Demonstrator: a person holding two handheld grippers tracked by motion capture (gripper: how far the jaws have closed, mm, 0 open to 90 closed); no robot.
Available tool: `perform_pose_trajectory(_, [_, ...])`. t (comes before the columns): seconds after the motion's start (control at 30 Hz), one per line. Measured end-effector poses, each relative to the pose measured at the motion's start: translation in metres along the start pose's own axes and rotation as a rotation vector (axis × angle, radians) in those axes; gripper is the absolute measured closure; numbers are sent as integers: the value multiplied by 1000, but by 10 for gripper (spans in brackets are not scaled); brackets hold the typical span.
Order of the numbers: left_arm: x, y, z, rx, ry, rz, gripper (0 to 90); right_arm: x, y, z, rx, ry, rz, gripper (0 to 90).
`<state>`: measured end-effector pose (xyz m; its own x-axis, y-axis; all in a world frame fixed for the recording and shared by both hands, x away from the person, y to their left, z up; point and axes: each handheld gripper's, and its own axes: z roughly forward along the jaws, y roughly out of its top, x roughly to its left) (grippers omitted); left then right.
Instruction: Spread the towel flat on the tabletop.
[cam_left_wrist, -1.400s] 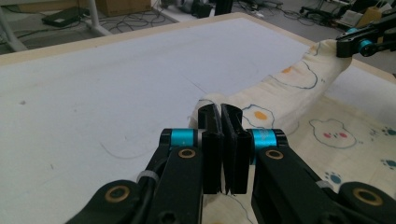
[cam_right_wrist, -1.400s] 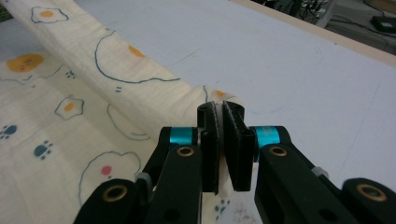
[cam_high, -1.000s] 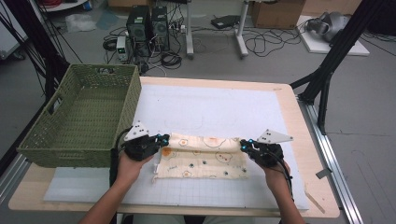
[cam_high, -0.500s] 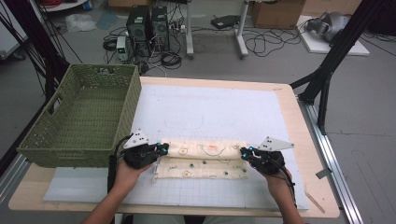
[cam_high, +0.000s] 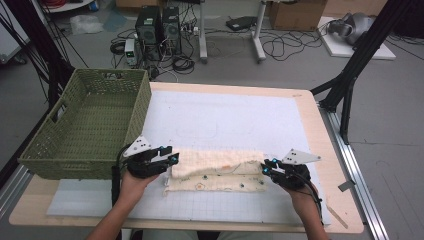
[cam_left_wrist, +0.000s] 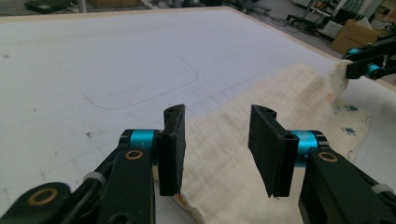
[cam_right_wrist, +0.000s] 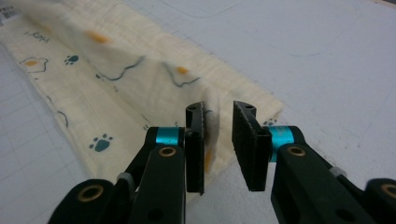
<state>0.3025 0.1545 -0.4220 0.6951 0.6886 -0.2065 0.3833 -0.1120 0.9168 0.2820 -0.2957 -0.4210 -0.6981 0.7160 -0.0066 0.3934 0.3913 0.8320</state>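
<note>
With the left gripper (cam_left_wrist: 215, 149) wide open over the cloth (cam_high: 220, 170) folded on the mat (cam_high: 225, 120), and the right gripper (cam_right_wrist: 218, 144) parted, its grip on the corner fold uncertain, that raised edge may flop back and undo the fold.

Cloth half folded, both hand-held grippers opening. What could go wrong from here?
1. The right hand-held gripper has its jaws apart, but the cloth edge lies against one jaw; pulling back may drag the fold open.
2. The left hand-held gripper hovers open over the fold; a low retreat could snag and skew it.
</note>
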Motion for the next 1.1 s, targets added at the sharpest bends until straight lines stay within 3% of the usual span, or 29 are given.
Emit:
perform_pose_trajectory(0.13, [4, -1, -1, -1, 11, -11, 556, -2, 2, -7, -36, 0, 9, 716])
perform_pose_trajectory(0.17, [4, -1, 0, 5, 14, -13, 557, -4, 3, -13, -66, -12, 17, 709])
perform_pose_trajectory(0.43, [10, -5, 13, 68, 55, -22, 554, -10, -2, -13, -53, -43, 41, 672])
perform_pose_trajectory(0.57, [12, -4, 25, 119, 77, 0, 504, -10, 4, 2, -32, -86, 54, 550])
perform_pose_trajectory(0.77, [23, 4, 42, 124, 119, -13, 470, -20, 14, 26, 18, -130, 87, 521])
perform_pose_trajectory(0.83, [29, 1, 49, 154, 124, -47, 472, -23, 17, 36, 46, -143, 86, 536])
perform_pose_trajectory(0.87, [33, -3, 56, 195, 120, -77, 472, -27, 19, 46, 60, -138, 105, 537])
perform_pose_trajectory(0.93, [34, -4, 59, 217, 116, -81, 480, -29, 19, 51, 69, -131, 117, 539])
perform_pose_trajectory(1.1, [30, -4, 60, 250, 83, -55, 588, -33, 13, 66, 147, -59, 138, 564])
